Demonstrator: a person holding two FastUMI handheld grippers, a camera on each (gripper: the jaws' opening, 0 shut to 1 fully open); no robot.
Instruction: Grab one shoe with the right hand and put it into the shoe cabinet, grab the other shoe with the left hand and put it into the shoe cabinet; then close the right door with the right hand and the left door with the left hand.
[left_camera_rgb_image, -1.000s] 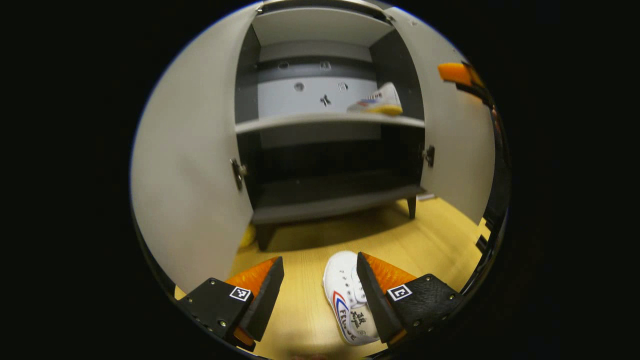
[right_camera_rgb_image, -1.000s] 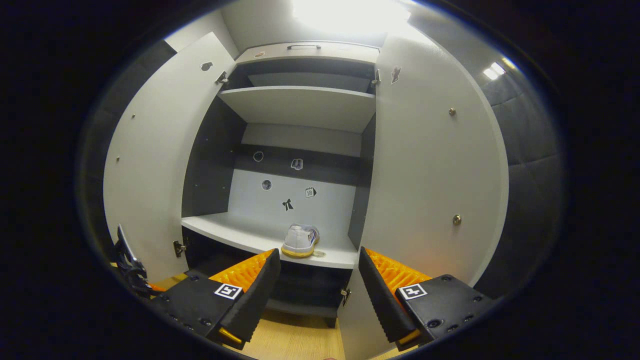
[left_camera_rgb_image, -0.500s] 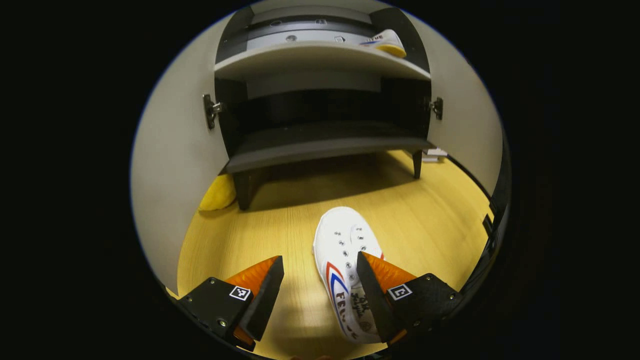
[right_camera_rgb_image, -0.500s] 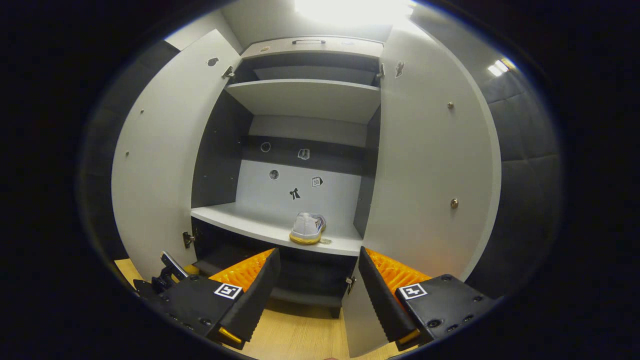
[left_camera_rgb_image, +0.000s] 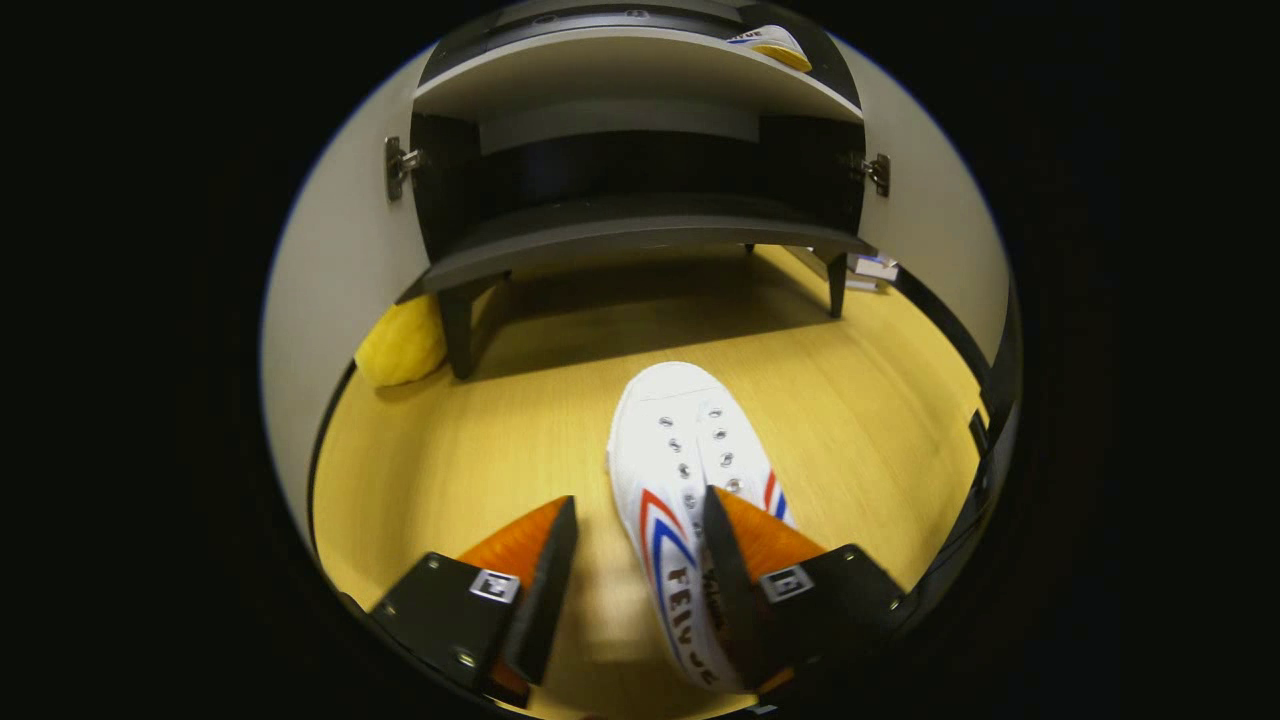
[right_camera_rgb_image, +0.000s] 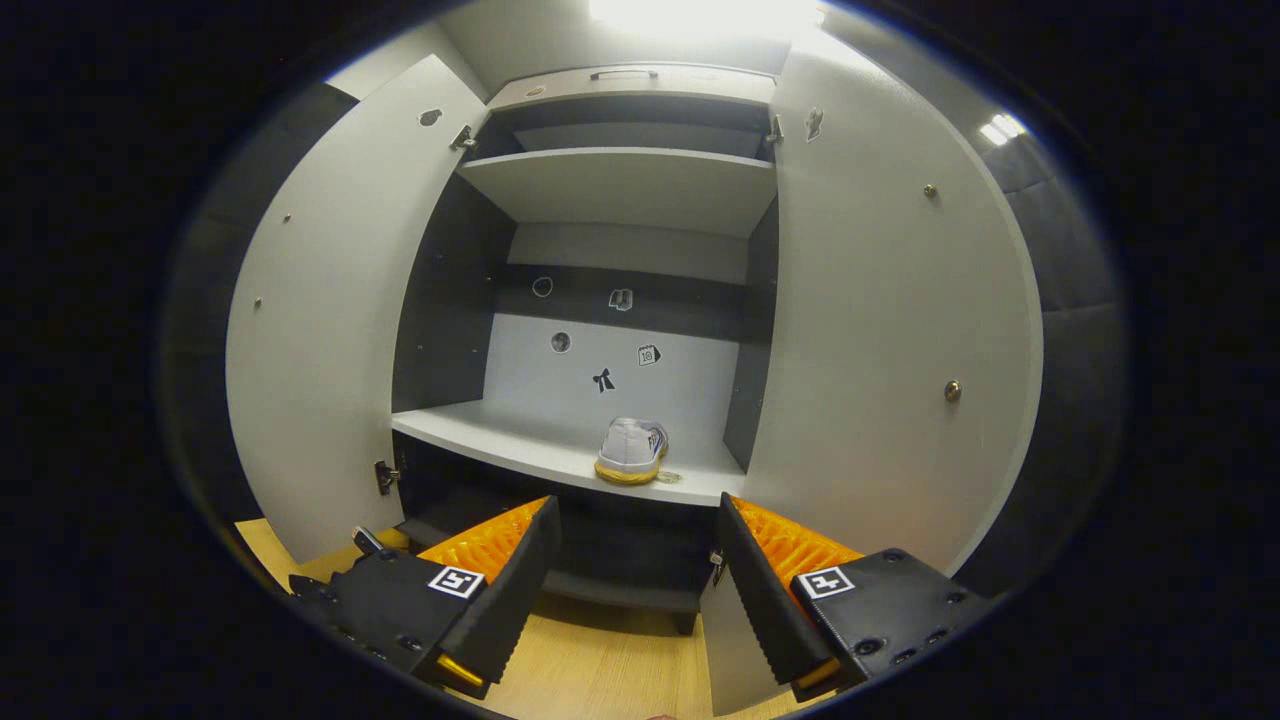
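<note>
So my left gripper (left_camera_rgb_image: 633, 590) has its fingers spread wide over the white shoe (left_camera_rgb_image: 683, 480) on the floor (left_camera_rgb_image: 470, 450), which runs lengthwise away toward the shoe cabinet (left_camera_rgb_image: 640, 225), but it's sitting off to my right finger (left_camera_rgb_image: 745, 560), not centred.

White shoes, grey cabinet, yellow floor.
We see a white shoe (left_camera_rgb_image: 680, 470) with red and blue stripes on yellow wood-grain flooring (left_camera_rgb_image: 480, 440); the cabinet (right_camera_rgb_image: 620, 190) is pale grey outside, dark inside.
</note>
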